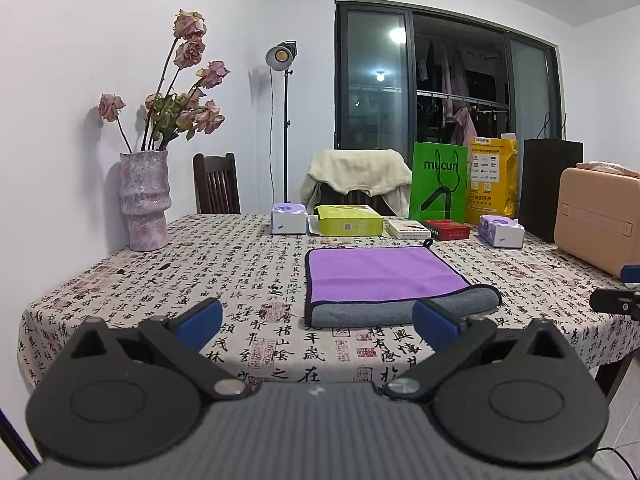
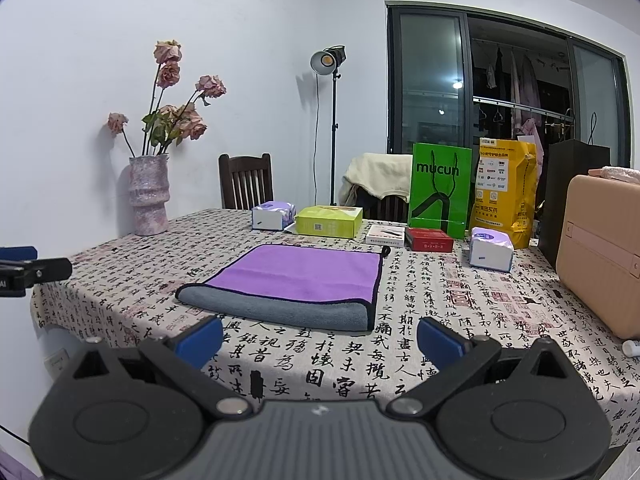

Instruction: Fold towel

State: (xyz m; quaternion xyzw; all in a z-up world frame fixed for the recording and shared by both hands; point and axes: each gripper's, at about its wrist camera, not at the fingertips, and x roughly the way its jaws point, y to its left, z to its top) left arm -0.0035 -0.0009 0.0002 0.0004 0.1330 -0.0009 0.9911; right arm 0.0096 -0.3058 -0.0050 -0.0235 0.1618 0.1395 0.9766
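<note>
A towel [image 1: 380, 276], purple on top and grey underneath with a dark hem, lies folded flat on the table, its grey fold along the near edge. It also shows in the right wrist view [image 2: 296, 280]. My left gripper [image 1: 318, 322] is open and empty, held above the near table edge just short of the towel's grey fold. My right gripper [image 2: 320, 340] is open and empty, also short of the fold. Each gripper's tip shows at the edge of the other's view.
The table [image 1: 180, 280] has a calligraphy-print cloth. A vase of dried roses [image 1: 144, 200] stands at the far left. Tissue packs [image 1: 288, 218], boxes [image 1: 348, 220] and paper bags [image 1: 438, 182] line the far edge. A peach case [image 1: 600, 220] stands at the right. Chairs stand behind.
</note>
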